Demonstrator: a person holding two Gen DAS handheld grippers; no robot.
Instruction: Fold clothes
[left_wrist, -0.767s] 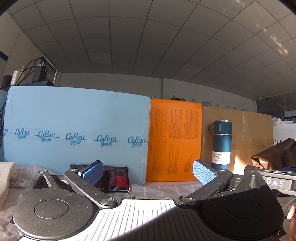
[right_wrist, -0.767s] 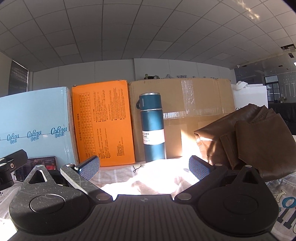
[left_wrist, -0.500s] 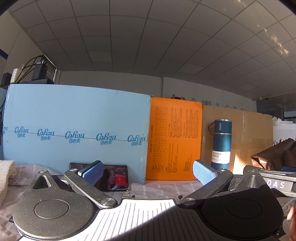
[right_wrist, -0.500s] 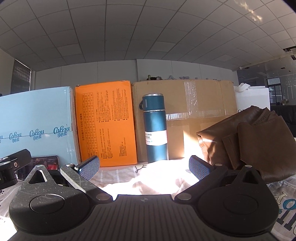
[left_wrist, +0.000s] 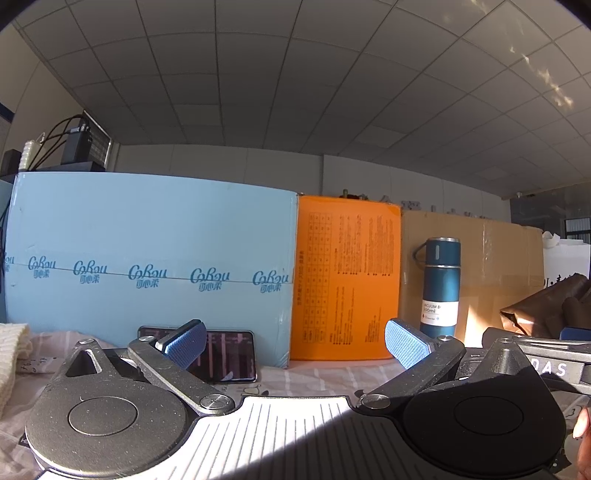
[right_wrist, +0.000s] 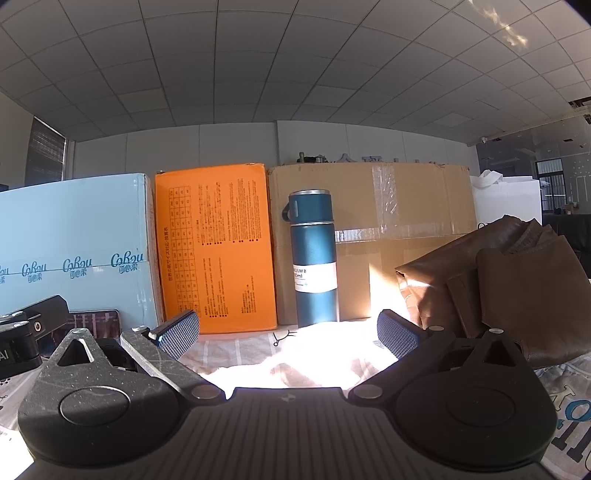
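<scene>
A row of upright things closes off the far edge of the cloth-covered counter (right_wrist: 240, 350): a pale blue printed carton (left_wrist: 155, 266), a bright orange box with black print (right_wrist: 218, 251), and a taped brown cardboard box (right_wrist: 399, 236), all edge to edge. A dark blue steel vacuum flask (right_wrist: 314, 258) stands upright just in front of the cardboard box. A black phone with a lit screen (left_wrist: 225, 354) leans against the foot of the blue carton.

The open room lies between that row and the tools, a sunlit stretch of pale patterned cloth. On its right side a folded brown leather-like garment (right_wrist: 509, 280) sits in a heap, near the cardboard box and just beyond the right tool's right finger. At the far left edge of the left view a cream knitted garment (left_wrist: 13, 354) shows partly.

The left tool (left_wrist: 295, 343) points level toward the boxes, its blue-padded fingers (left_wrist: 184, 345) spread wide apart with nothing between them. The right tool (right_wrist: 288, 332) is likewise level, its fingers apart and empty, aimed at the flask. The two tools sit side by side, each showing at the edge of the other's view.
</scene>
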